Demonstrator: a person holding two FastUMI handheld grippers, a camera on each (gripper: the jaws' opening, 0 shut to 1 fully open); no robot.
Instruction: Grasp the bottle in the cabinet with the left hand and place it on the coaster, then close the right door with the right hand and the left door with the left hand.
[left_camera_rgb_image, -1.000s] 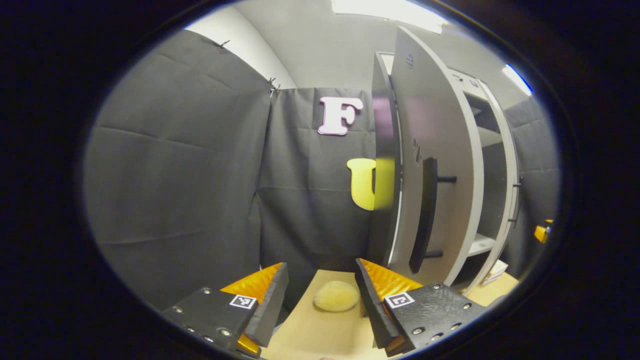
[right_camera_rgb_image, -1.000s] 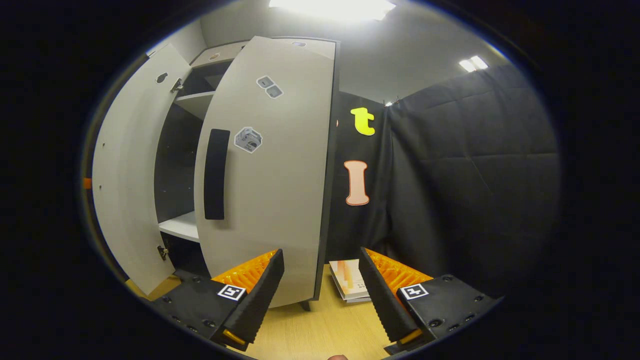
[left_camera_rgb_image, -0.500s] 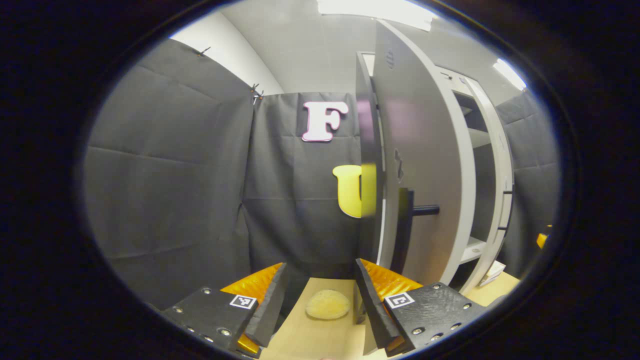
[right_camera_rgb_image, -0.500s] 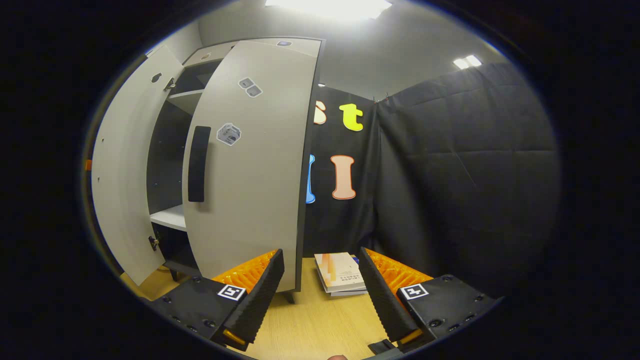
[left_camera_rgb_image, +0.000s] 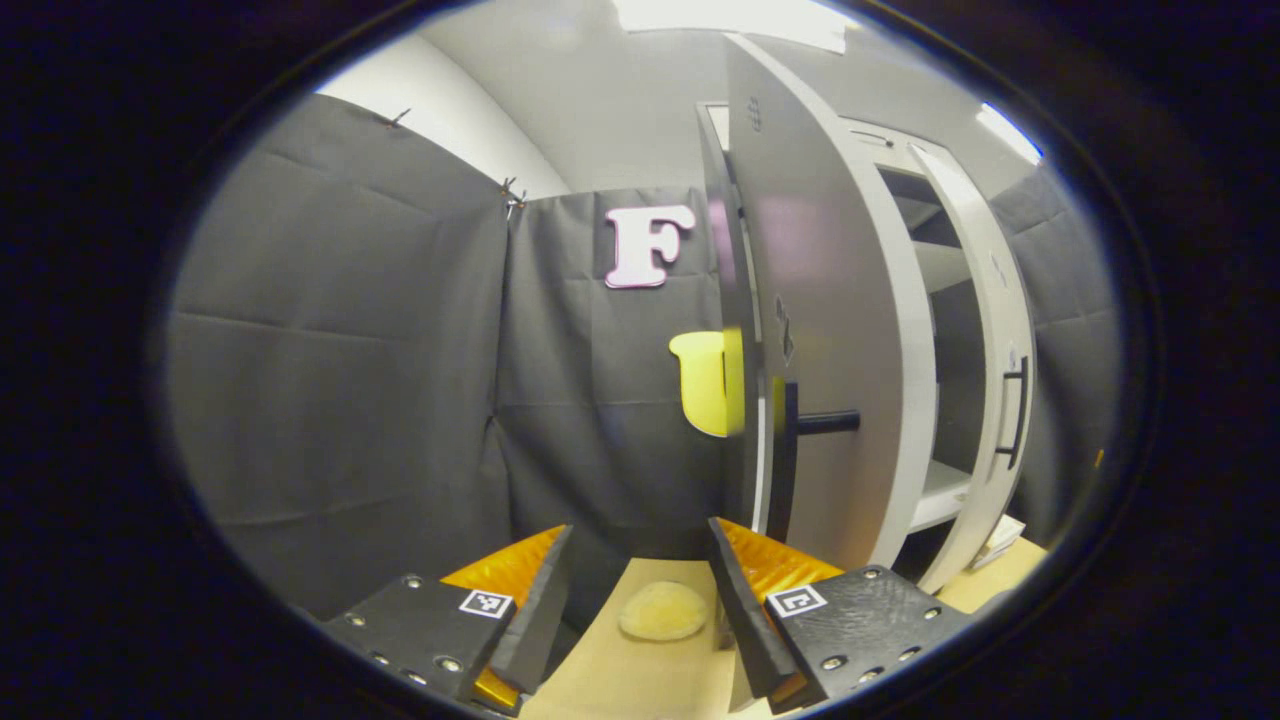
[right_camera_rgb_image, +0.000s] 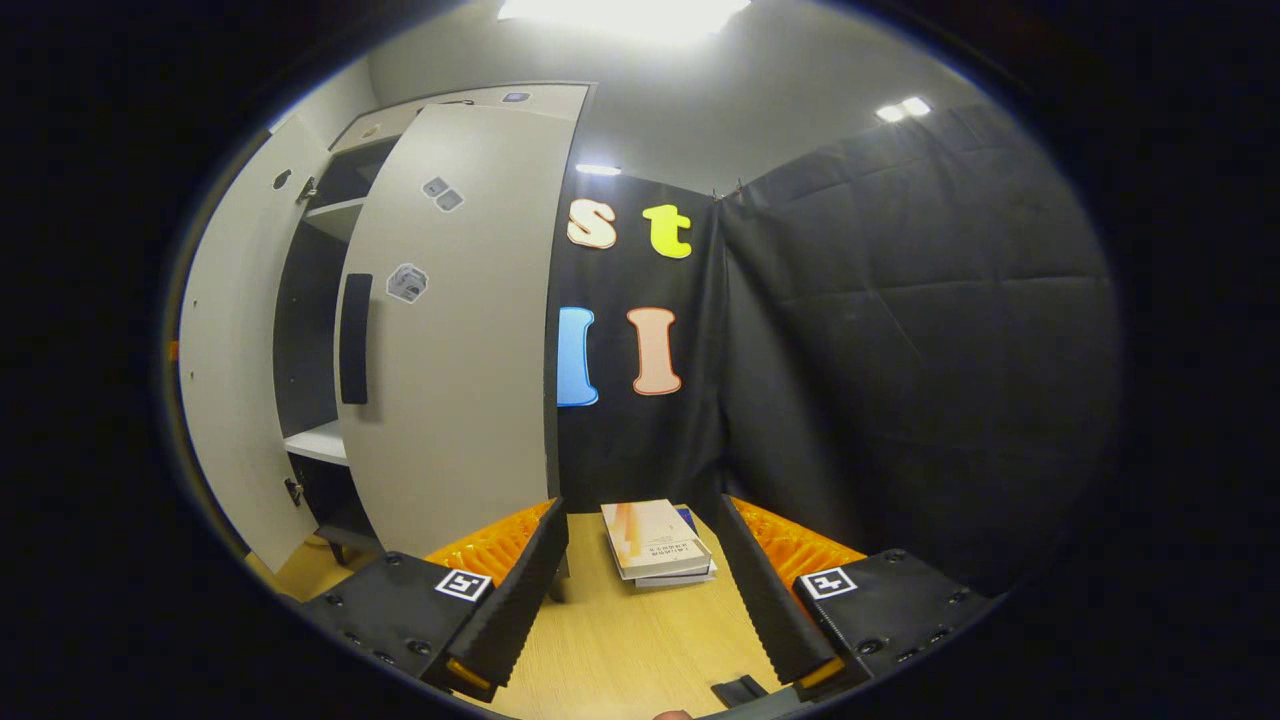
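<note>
Both cabinet doors (left_camera_rgb_image: 830, 330) ajar, shelves mostly hidden behind.

Black claw (left_camera_rgb_image: 640, 610) fingers, orange ribbed backing, square markers, silver screws

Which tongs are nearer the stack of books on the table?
Right. The right tongs point at the stack of books, which lies just past their tips. The left tongs face the coaster on the cabinet's other side.
</note>
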